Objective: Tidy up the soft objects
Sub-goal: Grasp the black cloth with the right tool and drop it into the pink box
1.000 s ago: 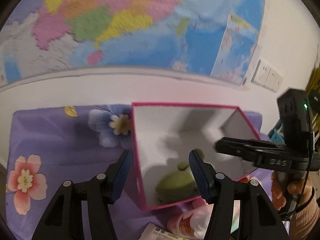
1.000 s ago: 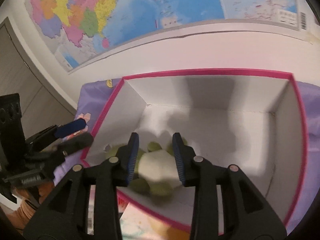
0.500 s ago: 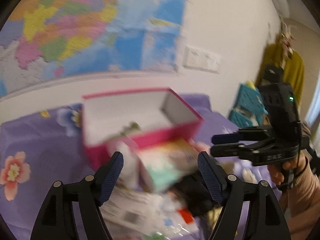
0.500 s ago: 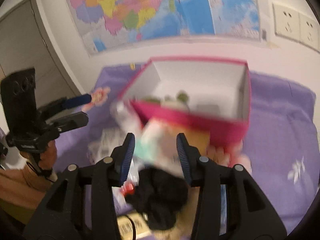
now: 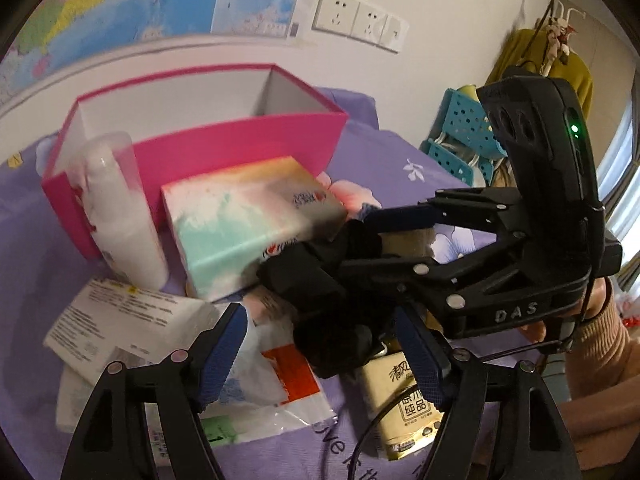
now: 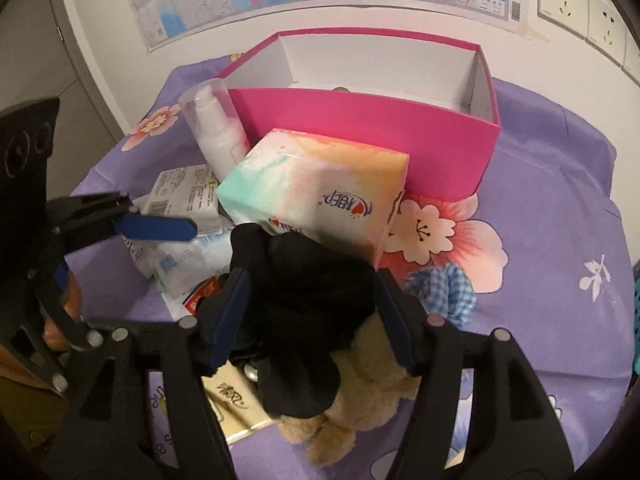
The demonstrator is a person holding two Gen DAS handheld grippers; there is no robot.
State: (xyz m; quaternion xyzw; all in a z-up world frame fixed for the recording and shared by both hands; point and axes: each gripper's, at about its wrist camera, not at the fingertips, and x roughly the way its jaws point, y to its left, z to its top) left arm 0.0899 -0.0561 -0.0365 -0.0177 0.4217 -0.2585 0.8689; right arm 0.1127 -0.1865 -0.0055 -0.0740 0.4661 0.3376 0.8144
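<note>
A black soft cloth [image 6: 304, 304] lies on a tan plush toy [image 6: 356, 396] in front of the pink box [image 6: 360, 140]. My right gripper [image 6: 312, 316] is open, its blue-padded fingers on either side of the black cloth. In the left wrist view the black cloth [image 5: 320, 292] sits just beyond my open, empty left gripper [image 5: 320, 356], and the right gripper [image 5: 360, 232] reaches in from the right. A pastel tissue pack [image 6: 316, 192] leans against the box. A blue checked soft thing [image 6: 444, 292] lies to the right.
A white pump bottle [image 6: 216, 132] stands at the box's left corner. White packets [image 5: 132, 316], a plastic bag [image 5: 272, 384] and a yellow tissue pack [image 5: 408, 400] lie on the purple flowered cloth [image 6: 560, 200]. A blue basket [image 5: 460, 136] stands off to the right.
Both grippers pulled back from the pink box and came down over the pile in front of it. The right gripper opened wider around the black cloth. The green plush stays in the box.
</note>
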